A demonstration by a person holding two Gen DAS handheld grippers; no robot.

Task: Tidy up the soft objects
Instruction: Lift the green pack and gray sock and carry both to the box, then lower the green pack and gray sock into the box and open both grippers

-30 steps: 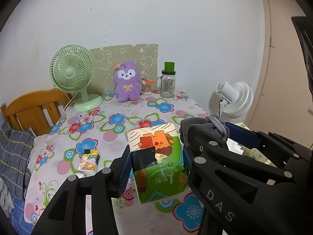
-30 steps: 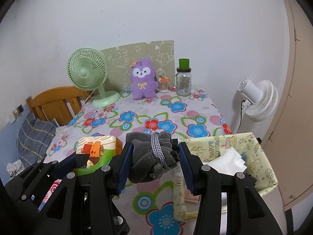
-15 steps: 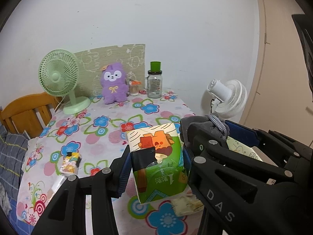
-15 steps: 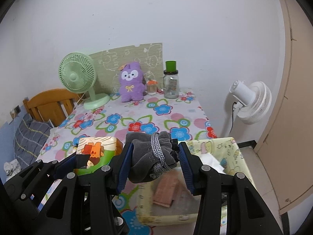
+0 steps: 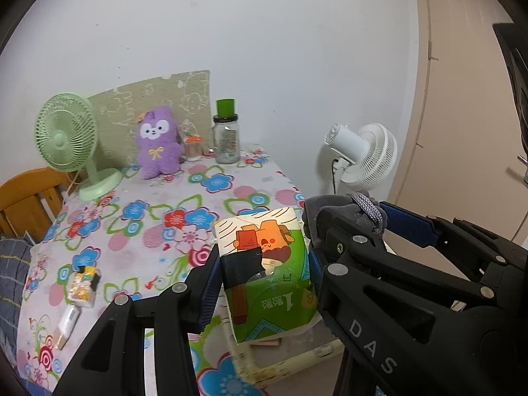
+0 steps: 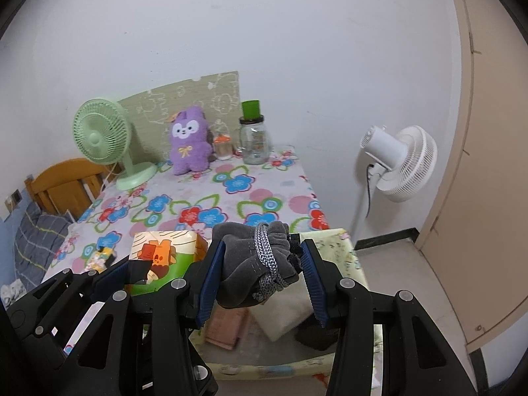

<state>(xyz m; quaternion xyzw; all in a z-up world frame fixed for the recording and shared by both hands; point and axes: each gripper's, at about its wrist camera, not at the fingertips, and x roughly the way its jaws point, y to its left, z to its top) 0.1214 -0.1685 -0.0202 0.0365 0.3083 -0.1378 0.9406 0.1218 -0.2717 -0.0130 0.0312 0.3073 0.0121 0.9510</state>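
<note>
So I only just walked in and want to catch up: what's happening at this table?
A person is tidying soft things with a handheld gripper in each hand. The left gripper is clamped on a green tissue pack, and the right gripper grips a grey drawstring pouch. Both are held above a pale yellow fabric bin beside the flowered table, which already holds a few items. Nothing has been released yet. A purple plush sits at the back of the table.

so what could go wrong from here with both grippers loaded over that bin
The left gripper and right gripper sit very close together, so they could bump as they lower. The tissue pack is bulky and may catch the yellow bin rim. The grey pouch cord could snag a finger on release.
</note>
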